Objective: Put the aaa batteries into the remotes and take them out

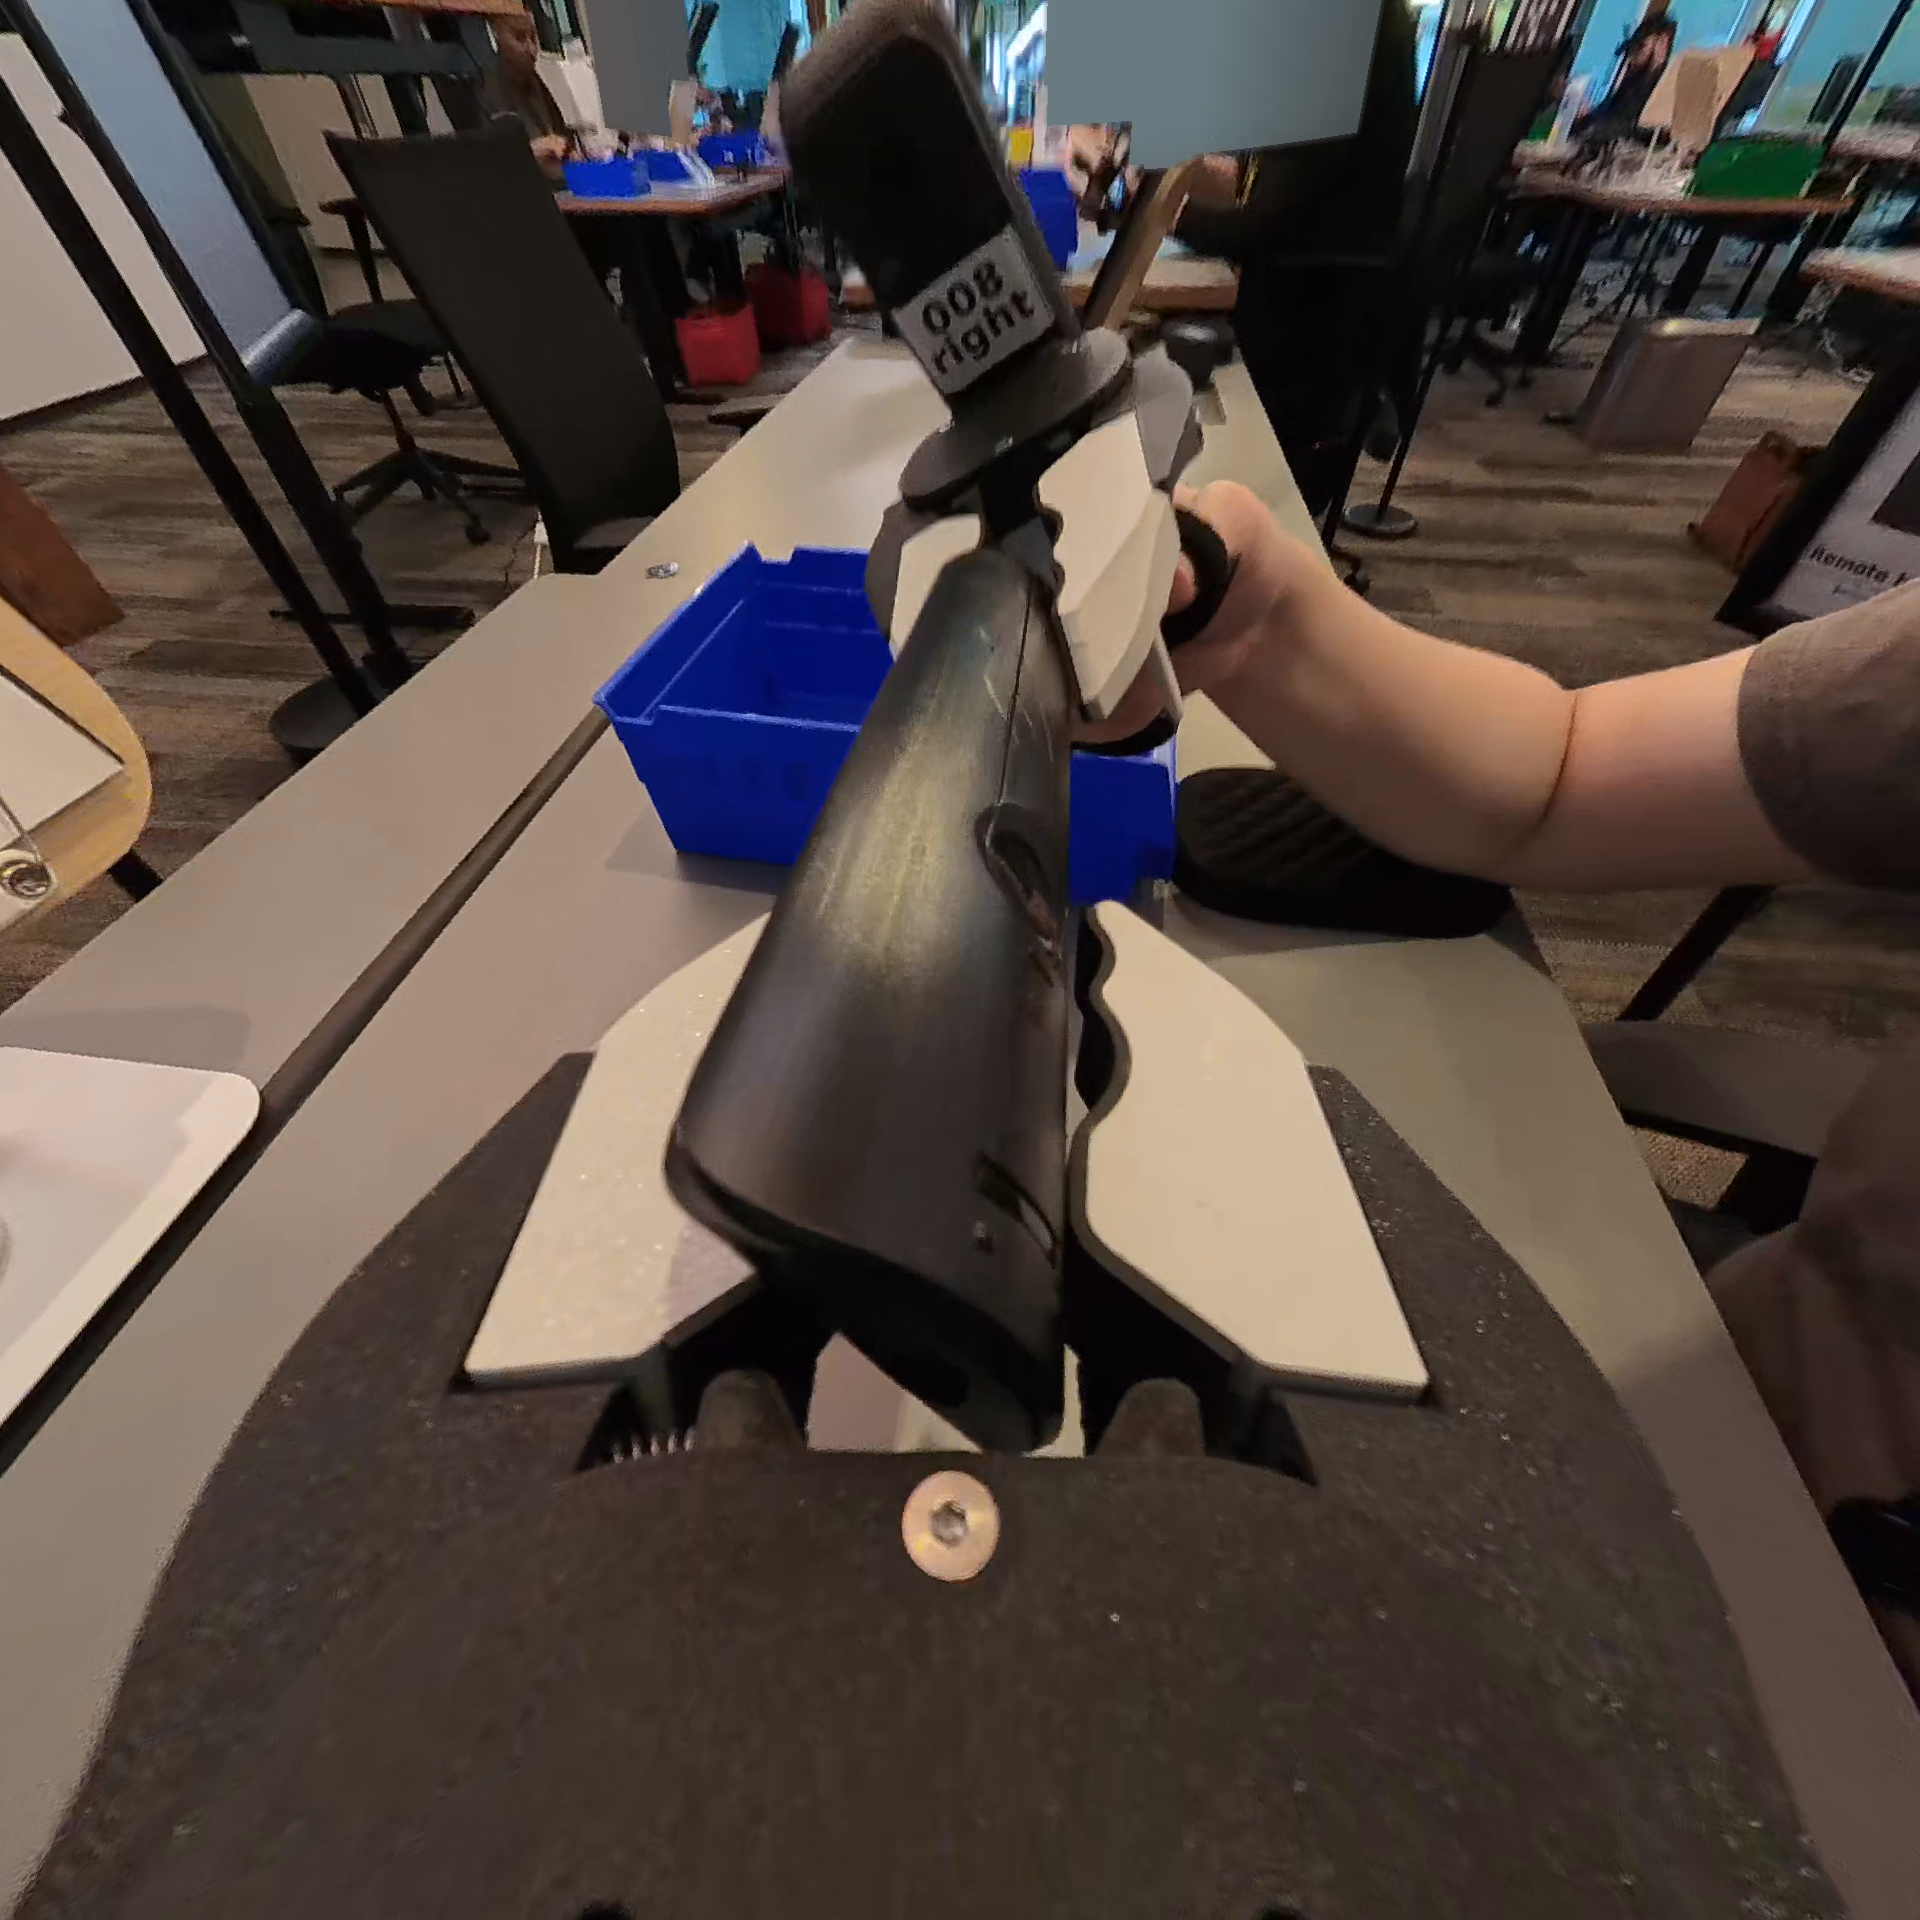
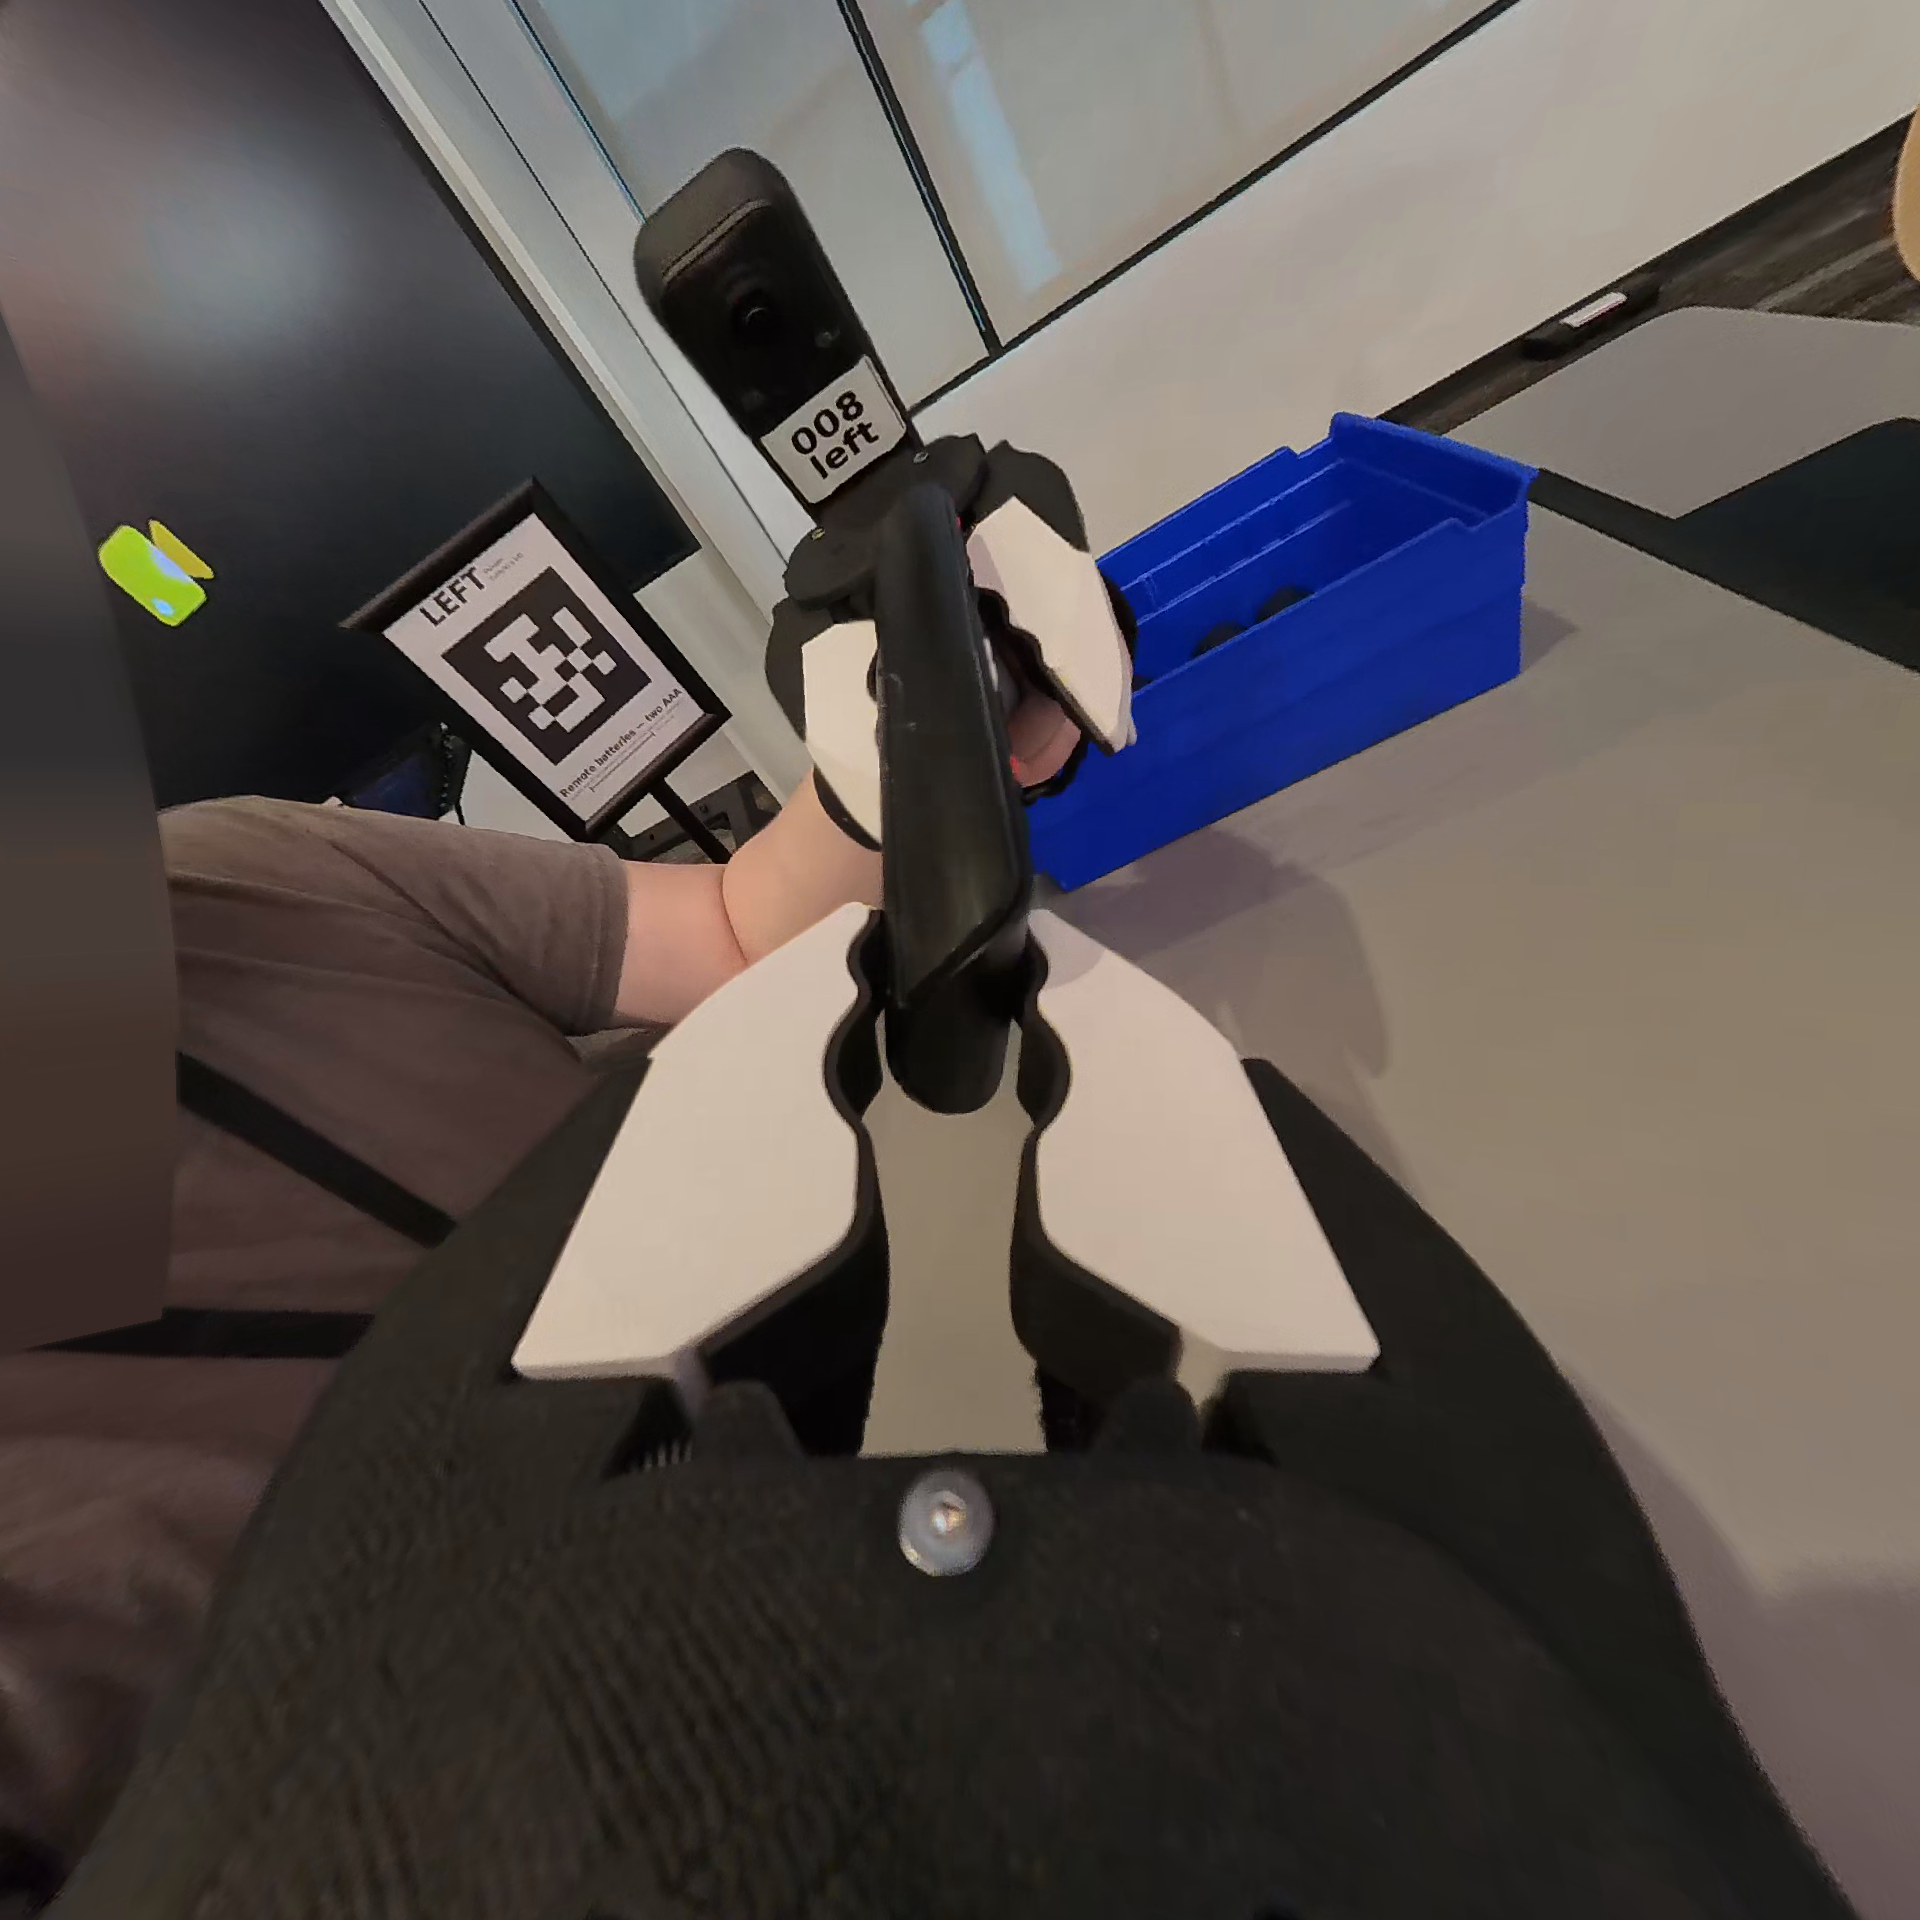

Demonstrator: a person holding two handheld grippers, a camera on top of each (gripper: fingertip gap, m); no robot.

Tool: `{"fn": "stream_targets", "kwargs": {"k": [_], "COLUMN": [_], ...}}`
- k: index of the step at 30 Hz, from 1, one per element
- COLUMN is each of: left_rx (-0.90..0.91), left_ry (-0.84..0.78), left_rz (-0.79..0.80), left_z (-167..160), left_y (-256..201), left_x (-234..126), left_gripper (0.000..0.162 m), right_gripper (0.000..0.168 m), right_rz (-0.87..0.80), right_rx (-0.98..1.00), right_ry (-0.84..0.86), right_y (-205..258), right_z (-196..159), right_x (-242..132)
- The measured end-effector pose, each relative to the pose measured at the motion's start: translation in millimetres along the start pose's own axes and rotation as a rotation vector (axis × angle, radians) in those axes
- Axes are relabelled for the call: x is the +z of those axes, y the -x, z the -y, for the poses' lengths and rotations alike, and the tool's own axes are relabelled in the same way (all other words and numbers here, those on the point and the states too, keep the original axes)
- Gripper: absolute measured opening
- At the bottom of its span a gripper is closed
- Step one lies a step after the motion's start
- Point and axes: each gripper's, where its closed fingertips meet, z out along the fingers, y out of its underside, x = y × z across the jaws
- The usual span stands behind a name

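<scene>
Black remote [image 1: 883, 1039] spans both grippers; left gripper [image 1: 883, 1049] fingers clamp one end; right gripper [image 2: 940, 997] fingers pinch the other.

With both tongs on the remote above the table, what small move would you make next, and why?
Probably slide the back cover off with the right tongs while the left tongs hold firm. The black remote is clamped at both ends above the grey table, and no battery shows yet.

A remote [image 1: 894, 997] runs from frame centre toward the top in the left wrist view, spanning two facing grippers. Behind it, a bin [image 1: 727, 717] sits on the table [image 1: 343, 831], centre left. A hand [image 1: 1236, 592] enters from the right.
</scene>
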Motion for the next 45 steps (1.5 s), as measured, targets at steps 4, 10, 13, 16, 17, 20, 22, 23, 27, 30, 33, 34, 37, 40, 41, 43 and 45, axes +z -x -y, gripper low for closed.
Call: {"fn": "stream_targets", "kwargs": {"k": [4, 10, 13, 16, 17, 20, 22, 23, 27, 30, 33, 34, 37, 40, 41, 43, 45], "left_rx": [-0.064, -0.076, -0.084, -0.073, -0.074, -0.036, 0.005, 0.017, 0.016, 0.004, -0.013, -0.009, -0.004, -0.002, -0.009, -0.017, -0.019], "left_ry": [-0.068, -0.075, -0.078, -0.063, -0.057, -0.045, -0.017, -0.005, -0.017, -0.05, -0.1, -0.102, -0.098, -0.091, -0.091, -0.081, -0.065], "left_rz": [-0.028, -0.02, -0.033, -0.039, -0.044, -0.037, -0.014, -0.001, 0.018, 0.008, -0.003, -0.008, -0.038, -0.032, -0.032, -0.043, -0.046], "left_z": [8, 7, 6, 2, 2, 3, 1, 0, 3, 8, 16, 17, 18, 18, 19, 16, 13], "left_y": [-2, -2, -4, -6, -6, -8, -8, -7, -4, -4, -3, -3, -9, -10, -10, -11, -10], "left_x": [1, 5, 8, 10, 11, 10, 10, 10, 8, 3, -5, -7, -9, -9, -8, -7, -7], "left_gripper": [0.04, 0.037, 0.037, 0.037, 0.038, 0.039, 0.041, 0.042, 0.043, 0.043, 0.037, 0.035, 0.029, 0.027, 0.027, 0.027, 0.028], "right_gripper": [0.023, 0.025, 0.026, 0.023, 0.023, 0.023, 0.023, 0.023, 0.022, 0.023, 0.022, 0.022, 0.023, 0.023, 0.023, 0.023, 0.022], "right_rz": [0.008, 0.036, 0.042, 0.017, 0.014, 0.011, 0.012, 0.012, 0.007, 0.006, 0.004, 0.003, 0.014, 0.018, 0.019, 0.015, 0.007], "right_rx": [0.012, 0.055, 0.075, 0.056, 0.059, 0.046, 0.042, 0.04, 0.034, 0.036, 0.036, 0.031, 0.028, 0.044, 0.049, 0.056, 0.066], "right_ry": [-0.008, -0.071, -0.099, -0.063, -0.059, -0.037, -0.026, -0.024, -0.034, -0.045, -0.057, -0.058, -0.055, -0.053, -0.054, -0.041, -0.037], "right_y": [-1, -3, -3, -3, -1, 3, 6, 6, 8, 8, 8, 8, 10, 10, 10, 10, 10], "right_z": [1, 9, 13, 10, 10, 10, 9, 9, 10, 12, 14, 14, 15, 14, 14, 13, 12], "right_x": [0, -6, -10, -11, -11, -12, -13, -13, -11, -13, -16, -16, -16, -17, -17, -18, -18]}}
